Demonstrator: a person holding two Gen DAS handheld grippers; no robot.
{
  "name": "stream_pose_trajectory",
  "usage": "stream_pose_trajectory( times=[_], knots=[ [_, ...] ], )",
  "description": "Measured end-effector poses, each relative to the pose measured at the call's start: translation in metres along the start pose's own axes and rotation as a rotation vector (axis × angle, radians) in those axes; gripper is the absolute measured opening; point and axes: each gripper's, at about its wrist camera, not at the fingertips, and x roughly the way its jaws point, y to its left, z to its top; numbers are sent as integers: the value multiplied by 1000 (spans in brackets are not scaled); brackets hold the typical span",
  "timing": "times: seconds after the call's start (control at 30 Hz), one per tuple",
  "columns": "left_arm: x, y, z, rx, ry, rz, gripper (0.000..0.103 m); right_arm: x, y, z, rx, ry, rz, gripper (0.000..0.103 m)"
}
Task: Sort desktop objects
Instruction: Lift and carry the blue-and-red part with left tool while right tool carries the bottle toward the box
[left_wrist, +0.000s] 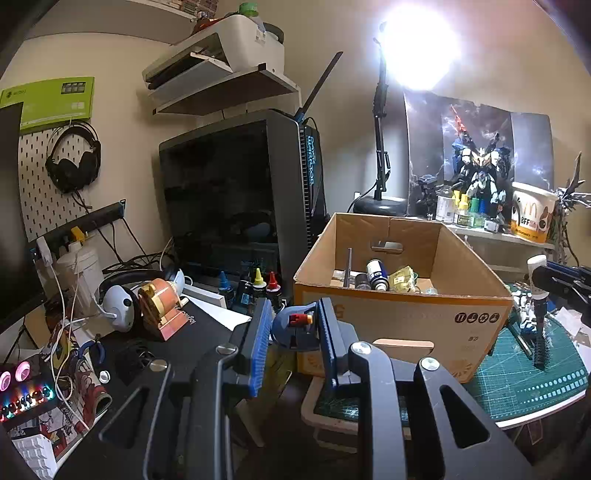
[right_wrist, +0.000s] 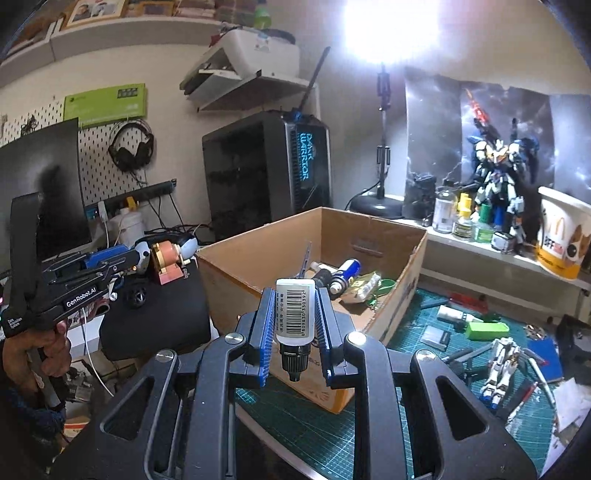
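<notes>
My right gripper (right_wrist: 293, 325) pinches a small white barcode-labelled plastic bottle (right_wrist: 294, 314) cap-down before the open cardboard box (right_wrist: 373, 325); it seems light, stiff, slick-sided. My left gripper (left_wrist: 291, 325) clamps a blue-grey plastic piece (left_wrist: 293, 326).

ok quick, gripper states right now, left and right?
Left gripper: shut on a small blue tool with a red tip.
Right gripper: shut on a white barcoded bottle, cap pointing down.

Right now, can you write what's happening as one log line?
left hand-held gripper: shut on blue tool | right hand-held gripper: shut on white bottle, cap down | cardboard box: open, partly filled
</notes>
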Motion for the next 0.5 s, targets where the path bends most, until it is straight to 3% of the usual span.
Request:
stream_pose_trajectory(
  times=[0.27, 0.5],
  knots=[
    [17, 3, -7, 12, 42, 26, 26, 22, -2, -8, -10, 42, -17, 20],
    [20, 1, -5, 18, 58, 6, 26, 28, -9, -9, 2, 62, 6, 20]
  ],
)
